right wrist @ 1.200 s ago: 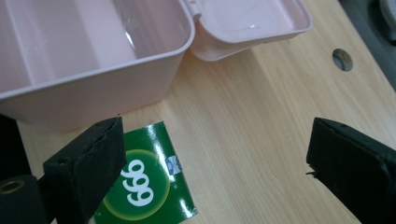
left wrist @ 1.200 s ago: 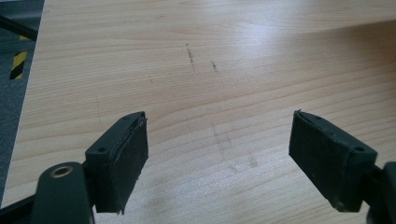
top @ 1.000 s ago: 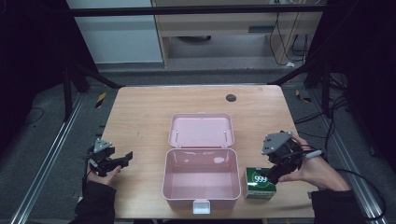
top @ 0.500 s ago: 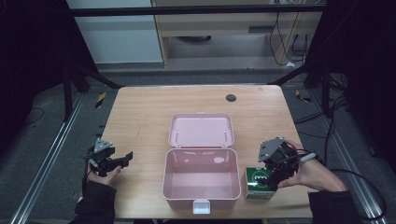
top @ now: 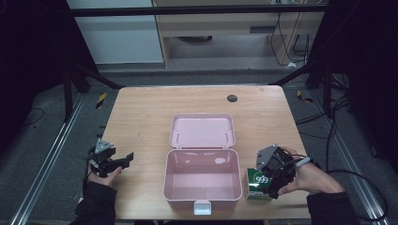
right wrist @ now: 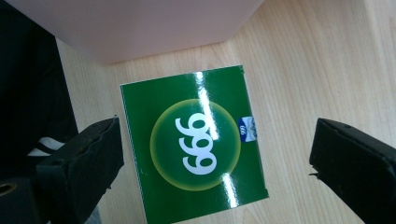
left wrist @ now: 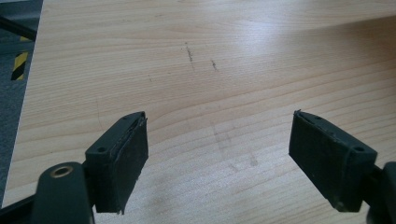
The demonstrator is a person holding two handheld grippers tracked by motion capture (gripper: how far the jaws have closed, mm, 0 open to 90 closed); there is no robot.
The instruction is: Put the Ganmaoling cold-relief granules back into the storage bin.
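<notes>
High view is showing the whole setup: wooden table (top: 141,112), pink box (top: 202,180) sitting open at centre-front w/ its lid (top: 202,130) lying back flat behind it, small dark round spot (top: 232,98) on the tabletop past the lid. Green carton (top: 258,183) w/ "999" print is lying on the table just beside the box's right wall, near the front edge. Right gripper (top: 272,180) is hanging directly over it, partly hiding it from above; left gripper (top: 123,161) is sitting well apart at the table's left side, pointing toward the box.

Right gripper view is giving what the high view can't: carton (right wrist: 196,144) is lying flat, broad green face up, yellow-rimmed circle w/ white "999" in the middle, small blue-white logo at one edge. Long axis is running top-to-bottom in that view, slightly tilted, top end pointing at the pink box wall (right wrist: 140,28). Right gripper (right wrist: 215,154) jaws have just been opening, now standing wide, one each side of the carton, pads not pressing it, gripping nothing.

Left gripper view is showing bare wood grain w/ a few dark scuffs; left gripper (left wrist: 217,158) jaws are spread wide, nothing btw them.
</notes>
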